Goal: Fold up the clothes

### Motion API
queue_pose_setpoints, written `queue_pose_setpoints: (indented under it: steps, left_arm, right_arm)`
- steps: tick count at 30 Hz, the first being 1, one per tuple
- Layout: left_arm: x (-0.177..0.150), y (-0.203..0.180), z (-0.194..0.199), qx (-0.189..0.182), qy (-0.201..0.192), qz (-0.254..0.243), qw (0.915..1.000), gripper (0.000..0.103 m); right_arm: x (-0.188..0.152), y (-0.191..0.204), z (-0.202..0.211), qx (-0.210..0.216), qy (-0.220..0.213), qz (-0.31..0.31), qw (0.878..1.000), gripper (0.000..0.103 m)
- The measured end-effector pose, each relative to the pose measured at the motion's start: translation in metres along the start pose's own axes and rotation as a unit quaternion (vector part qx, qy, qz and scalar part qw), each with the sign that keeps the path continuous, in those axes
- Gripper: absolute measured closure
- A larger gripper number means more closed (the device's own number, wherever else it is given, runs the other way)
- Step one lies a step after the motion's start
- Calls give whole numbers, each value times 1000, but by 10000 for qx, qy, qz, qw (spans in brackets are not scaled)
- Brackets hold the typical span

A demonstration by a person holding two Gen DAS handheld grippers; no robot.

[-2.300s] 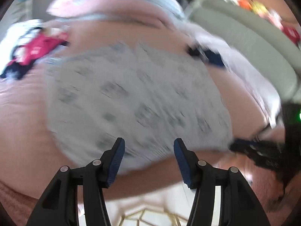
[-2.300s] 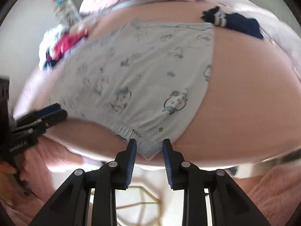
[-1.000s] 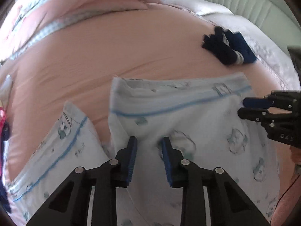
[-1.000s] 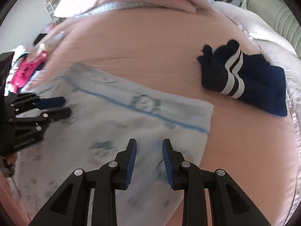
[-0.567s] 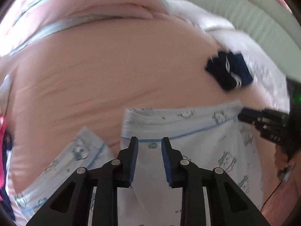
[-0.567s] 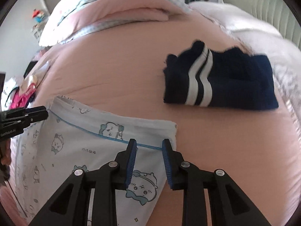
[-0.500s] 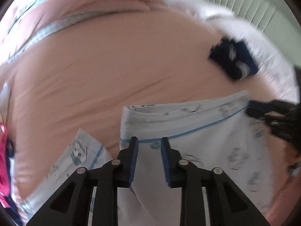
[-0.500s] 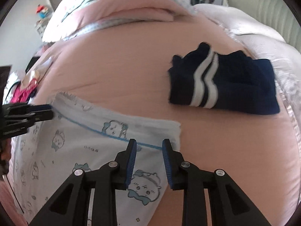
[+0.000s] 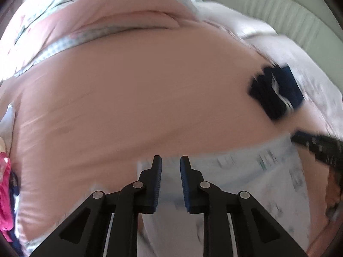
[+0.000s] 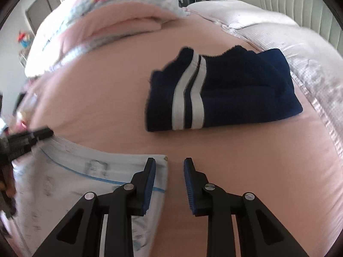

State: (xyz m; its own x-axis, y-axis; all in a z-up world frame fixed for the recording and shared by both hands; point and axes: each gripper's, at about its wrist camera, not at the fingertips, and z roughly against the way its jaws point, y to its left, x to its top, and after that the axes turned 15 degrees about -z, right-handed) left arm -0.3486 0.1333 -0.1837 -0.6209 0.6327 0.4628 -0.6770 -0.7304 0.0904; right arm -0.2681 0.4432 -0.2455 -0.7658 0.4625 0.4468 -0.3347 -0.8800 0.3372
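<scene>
While the pale blue printed garment (image 10: 70,184) lies spread on the pink bed sheet (image 10: 107,111), both claws hover over its far hem. In the left wrist view the left claw (image 9: 170,167) points steeply down at the garment's upper left corner; its jaws are closing, with the pale fabric showing in the narrow gap between the blue pads, though the blur hides whether the pads press on the cloth. In the right wrist view the right claw (image 10: 169,169) stands partly open with nothing gripped: its left finger lies over the garment's right corner, its right finger over bare sheet, and the gap between them shows only sheet beside the cloth's edge. The garment carries a thin blue stripe near the hem and small cartoon prints, smeared by motion. Beyond it, well apart, a folded navy garment (image 10: 225,94) with two white stripes rests on the sheet near the white quilted cover (image 10: 310,68). A pink folded duvet (image 10: 120,23) lies at the far end of the bed.
</scene>
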Motion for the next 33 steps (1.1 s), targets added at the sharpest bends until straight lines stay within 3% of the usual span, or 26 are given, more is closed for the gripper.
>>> queue_pose_setpoints:
  steps: [2, 5, 11, 14, 18, 23, 24, 26, 29, 31, 33]
  left_arm:
    - [-6, -4, 0, 12, 165, -149, 9998, 86]
    - [-13, -7, -6, 169, 310, -312, 9989, 86]
    - [-1, 4, -21, 115, 118, -96, 9998, 83]
    - [6, 5, -40, 101, 109, -159, 9998, 83]
    - [14, -5, -49, 367, 29, -477, 9982, 84]
    - [23, 15, -34, 605, -302, 212, 9975, 86]
    - [23, 17, -24, 510, -423, 409, 9970, 86]
    - [18, 5, -3, -230, -589, 354, 9974, 86]
    - [9, -32, -4, -372, 52, -419, 9984, 86]
    - [4, -48, -23, -379, 381, -648, 9965, 86]
    - [10, -49, -34, -343, 288, -540, 9975, 86]
  right_arm:
    - [-4, 14, 10, 177, 57, 379, 9991, 76]
    - [-17, 31, 10, 107, 86, 829, 9965, 76]
    - [-19, 29, -7, 60, 363, 716, 9968, 75]
    - [-14, 34, -15, 112, 398, 806, 9959, 75]
    - [-19, 40, -19, -42, 302, 1097, 9935, 75]
    - [-14, 36, -16, -253, 69, 867, 9959, 79]
    - [-12, 34, -13, -222, 46, 740, 9970, 79]
    - [-11, 38, -4, 89, 140, 728, 9972, 75]
    - [-25, 68, 2, 729, 561, 1313, 9871, 75]
    - [-38, 86, -8, 746, 854, 1729, 9784, 75]
    - [-47, 94, -26, 445, 937, 1914, 9760, 75]
